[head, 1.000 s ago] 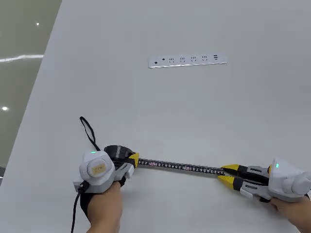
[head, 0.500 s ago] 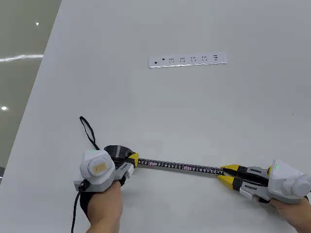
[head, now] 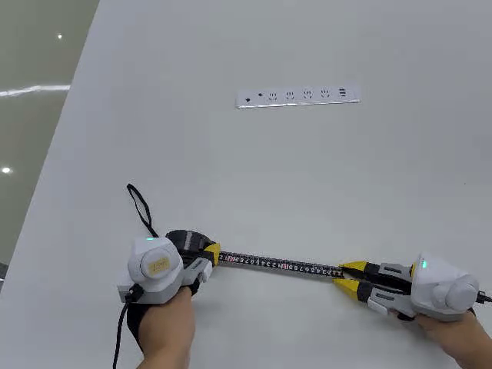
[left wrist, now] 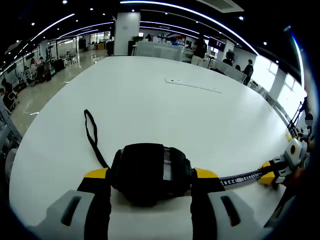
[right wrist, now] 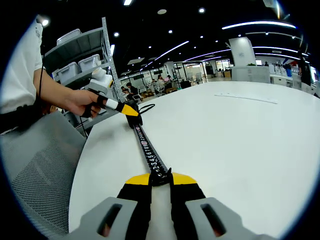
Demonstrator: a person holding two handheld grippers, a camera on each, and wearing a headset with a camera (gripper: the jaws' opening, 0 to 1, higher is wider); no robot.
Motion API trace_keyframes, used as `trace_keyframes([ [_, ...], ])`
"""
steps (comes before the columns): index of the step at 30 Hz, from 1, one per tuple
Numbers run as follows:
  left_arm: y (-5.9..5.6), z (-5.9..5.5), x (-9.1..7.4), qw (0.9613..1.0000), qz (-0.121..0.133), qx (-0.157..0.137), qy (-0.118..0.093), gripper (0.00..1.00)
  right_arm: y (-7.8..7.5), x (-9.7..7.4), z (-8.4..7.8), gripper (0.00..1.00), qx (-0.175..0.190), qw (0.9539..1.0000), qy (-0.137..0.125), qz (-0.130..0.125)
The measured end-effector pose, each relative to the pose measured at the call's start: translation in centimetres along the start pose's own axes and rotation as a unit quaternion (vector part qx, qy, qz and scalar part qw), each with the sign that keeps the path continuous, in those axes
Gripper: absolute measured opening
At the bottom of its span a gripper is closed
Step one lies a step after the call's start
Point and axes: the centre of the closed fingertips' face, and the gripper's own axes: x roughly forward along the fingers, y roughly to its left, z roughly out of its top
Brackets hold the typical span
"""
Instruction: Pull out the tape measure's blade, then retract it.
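Observation:
The black tape measure case (head: 187, 243) lies on the white table near its front left, and my left gripper (head: 209, 254) is shut on it, one yellow-tipped jaw on each side (left wrist: 150, 172). Its black strap (head: 140, 207) trails away to the left. The dark numbered blade (head: 277, 265) runs right from the case, just above the tabletop. My right gripper (head: 340, 274) is shut on the blade's far end (right wrist: 160, 175). In the right gripper view the blade (right wrist: 147, 150) leads back to the left gripper (right wrist: 125, 109). The right gripper (left wrist: 267, 172) shows at the right of the left gripper view.
A white power strip (head: 297, 96) lies flat at the far middle of the table (head: 231, 154). The table's left edge drops to a grey floor (head: 31, 115). A grey mesh chair (right wrist: 40, 165) and a shelf rack (right wrist: 82, 50) stand beyond the table's end.
My right gripper has moved a little left toward the case with the blade end in it, so less blade is out. The left gripper and case have stayed put.

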Motion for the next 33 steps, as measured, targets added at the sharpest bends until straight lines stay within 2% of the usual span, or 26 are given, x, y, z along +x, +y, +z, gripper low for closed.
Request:
trace_keyframes([
  [33,0.0,0.0,0.0,1.0,0.0,-0.002,0.002,0.62,0.9,3.0,0.8,0.13,-0.006,0.9999,0.001,0.015],
])
